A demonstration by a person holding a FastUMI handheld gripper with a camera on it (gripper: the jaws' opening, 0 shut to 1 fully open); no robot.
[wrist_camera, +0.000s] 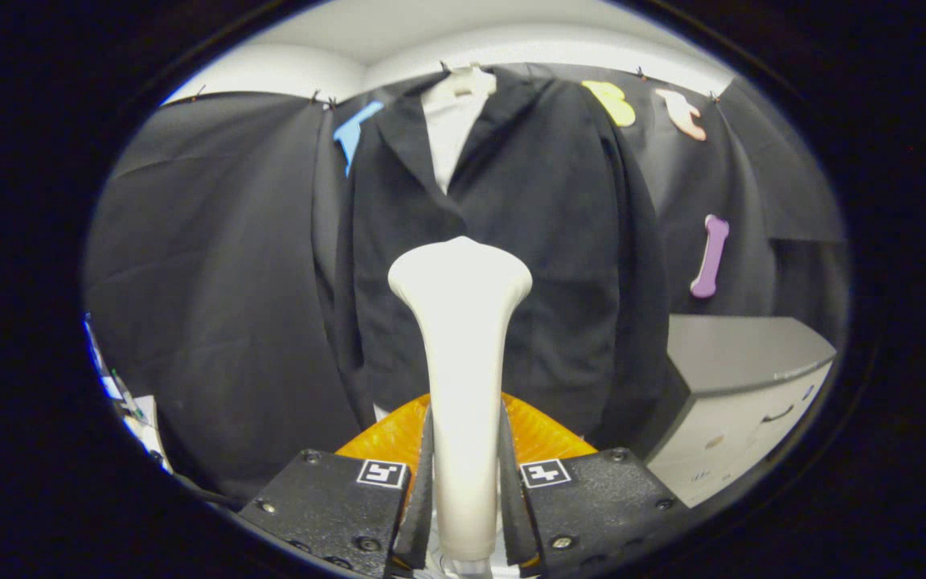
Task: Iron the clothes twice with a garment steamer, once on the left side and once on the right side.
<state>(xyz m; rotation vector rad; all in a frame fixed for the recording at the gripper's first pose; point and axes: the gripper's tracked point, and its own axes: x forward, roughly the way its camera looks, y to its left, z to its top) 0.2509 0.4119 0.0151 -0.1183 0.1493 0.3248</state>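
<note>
tongs [463,482] clamped on smooth cream steamer [460,338], upright, black jacket [559,241] hanging beyond

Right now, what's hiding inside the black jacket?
Between the lapels of the black jacket, a white shirt shows near the collar. Lower down the jacket covers it. The steamer, gripped in the claw, blocks part of the jacket's front.

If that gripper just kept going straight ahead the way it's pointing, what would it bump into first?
Probably the black jacket hanging dead ahead. The gripper is shut on the white steamer, whose head sticks out beyond the fingers, so that head would likely touch the jacket's front first. How far off the jacket is, I can't tell.
</note>
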